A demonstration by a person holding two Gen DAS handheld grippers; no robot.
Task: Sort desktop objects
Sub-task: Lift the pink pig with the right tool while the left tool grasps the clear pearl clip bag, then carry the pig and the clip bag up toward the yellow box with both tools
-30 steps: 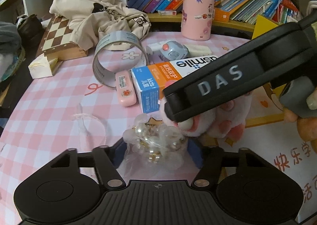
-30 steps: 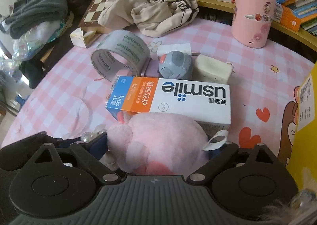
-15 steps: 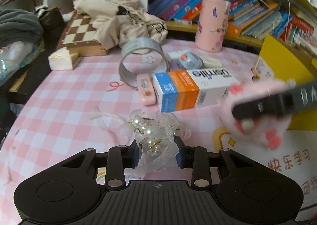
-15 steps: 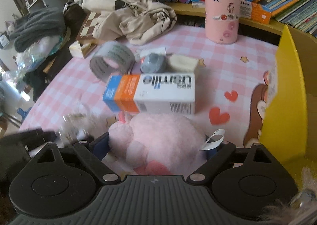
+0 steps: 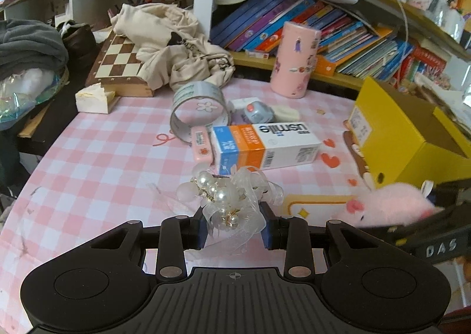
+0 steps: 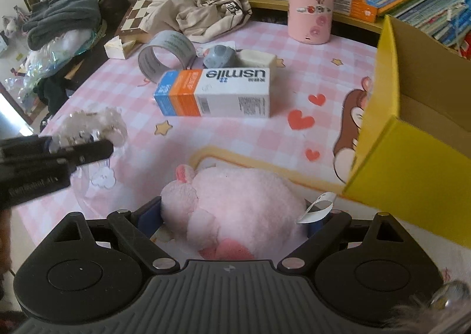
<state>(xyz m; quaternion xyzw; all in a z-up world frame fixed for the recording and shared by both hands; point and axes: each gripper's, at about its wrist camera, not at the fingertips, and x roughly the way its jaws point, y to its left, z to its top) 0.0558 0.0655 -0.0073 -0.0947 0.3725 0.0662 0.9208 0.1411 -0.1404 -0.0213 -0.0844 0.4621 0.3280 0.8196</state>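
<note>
Two grippers are loaded at once. On the left, our left gripper clamps a translucent ribbon hair ornament with white pearl beads, held above the pink-and-white checked tablecloth towards its near edge. Further along, in the middle of the cloth, a grey roll of wide tape, a small pink case, a grey round gadget and a white, orange and blue usmile carton lie close together. Next comes our right gripper, its fingers closed on a pink plush toy with a white tag sticking out on its right side. At the right edge of the table stands an open yellow cardboard box, its near corner just beside the plush.

We judge that both held items are headed for that box, though nothing visible confirms it. To do it well, we carry the plush over the box wall rather than against it, since the corner sits close and a knock could shift the box. We keep the squeeze on the ornament gentle but steady: the ribbon is flimsy and the beads could slip. We bring the left load across behind the right one so the two grippers do not collide.
</note>
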